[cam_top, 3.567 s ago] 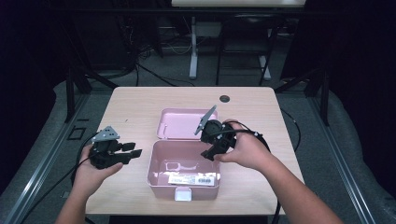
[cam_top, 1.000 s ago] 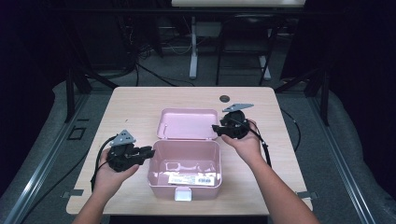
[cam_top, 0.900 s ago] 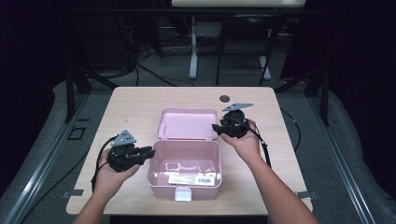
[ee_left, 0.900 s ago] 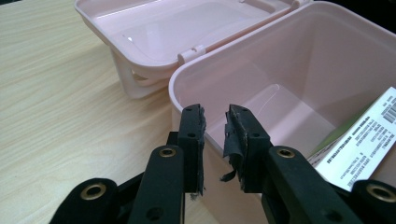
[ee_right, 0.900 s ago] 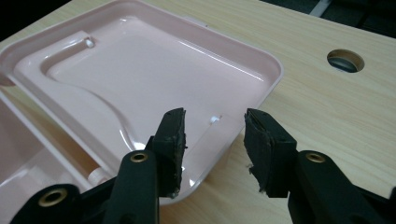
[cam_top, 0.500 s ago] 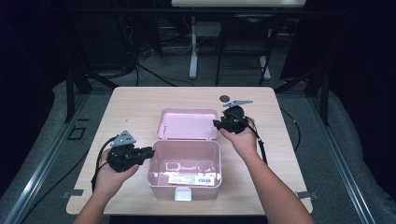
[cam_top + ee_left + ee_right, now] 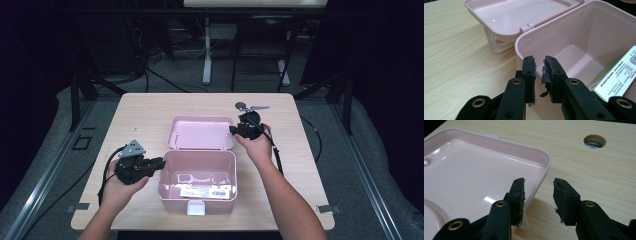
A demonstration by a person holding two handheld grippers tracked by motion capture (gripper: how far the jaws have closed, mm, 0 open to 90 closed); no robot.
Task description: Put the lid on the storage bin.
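A pink box (image 7: 165,172) stands open near the table's front, its lid (image 7: 200,132) lying flat behind it. My left gripper (image 7: 161,162) is at the box's back left corner. In the left gripper view its jaws (image 7: 540,62) have just been closing to a narrow gap over the rim (image 7: 517,50), with nothing pinched. My right gripper (image 7: 232,130) is at the lid's right edge. Its jaws (image 7: 537,185) have also just been closing. They stand apart astride the lid's rim (image 7: 547,162), one pad over the lid, one over the table, neither pressing.
A white barcoded card (image 7: 207,191) lies on the box floor, seen also as the card (image 7: 621,75) beside my left jaw. A round cable hole (image 7: 241,105) sits in the wooden table (image 7: 140,115) behind the right hand. A latch (image 7: 196,207) juts from the box front.
The right gripper has left the box and sunk to the lid's right rim. The left gripper has come right, up to the box's corner, and has held still over the last second.
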